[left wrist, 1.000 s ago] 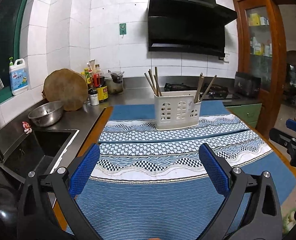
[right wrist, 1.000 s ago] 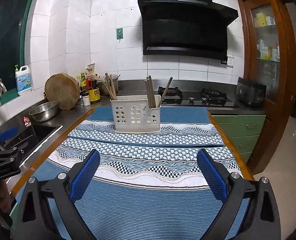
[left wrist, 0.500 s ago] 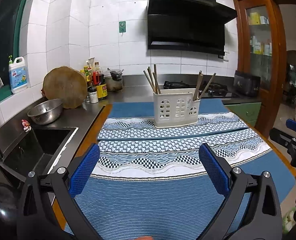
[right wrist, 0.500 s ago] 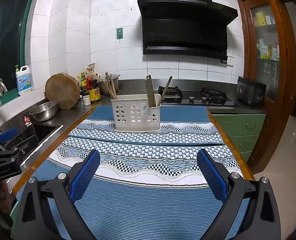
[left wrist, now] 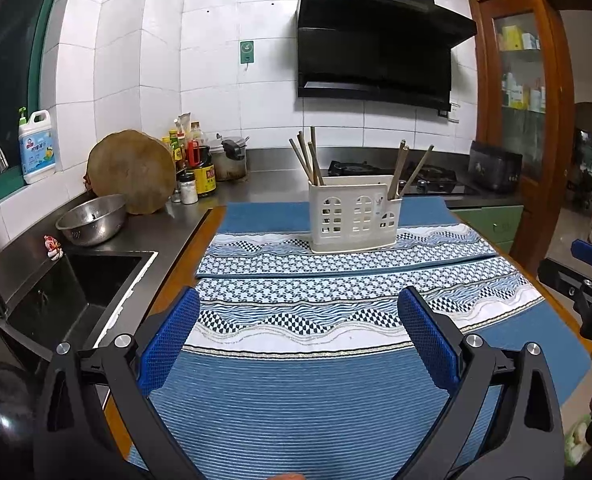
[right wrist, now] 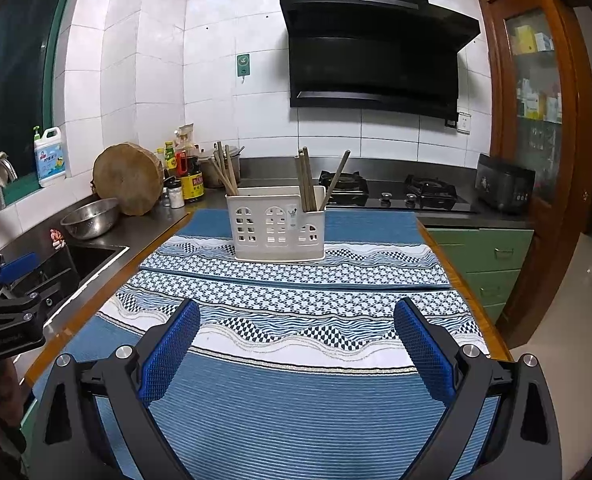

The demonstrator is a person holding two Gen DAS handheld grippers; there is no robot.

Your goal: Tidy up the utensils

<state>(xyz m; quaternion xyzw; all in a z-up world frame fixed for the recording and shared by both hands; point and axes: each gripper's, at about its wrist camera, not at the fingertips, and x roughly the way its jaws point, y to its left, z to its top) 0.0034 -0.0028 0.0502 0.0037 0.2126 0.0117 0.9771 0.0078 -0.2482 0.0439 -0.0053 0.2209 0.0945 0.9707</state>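
A white plastic utensil holder [left wrist: 354, 214] stands at the far end of the blue patterned mat [left wrist: 296, 400]; it also shows in the right wrist view [right wrist: 275, 227]. Brown chopsticks stand in its left compartment [left wrist: 308, 158] and its right compartment [left wrist: 406, 172], likewise left [right wrist: 223, 170] and right [right wrist: 310, 180] in the right wrist view. My left gripper [left wrist: 298, 340] is open and empty, well short of the holder above the mat. My right gripper [right wrist: 296, 344] is open and empty too, to the right of the left one.
A sink [left wrist: 67, 292] lies to the left, with a steel bowl [left wrist: 91, 224], a round wooden board [left wrist: 131, 172] and bottles [left wrist: 193, 168] behind it. A gas hob [right wrist: 392, 194] and a dark appliance [right wrist: 504, 188] stand at the back. Green drawers [right wrist: 492, 268] are on the right.
Both grippers have drawn back slightly from the holder and stayed open and empty. Nothing on the mat has moved.
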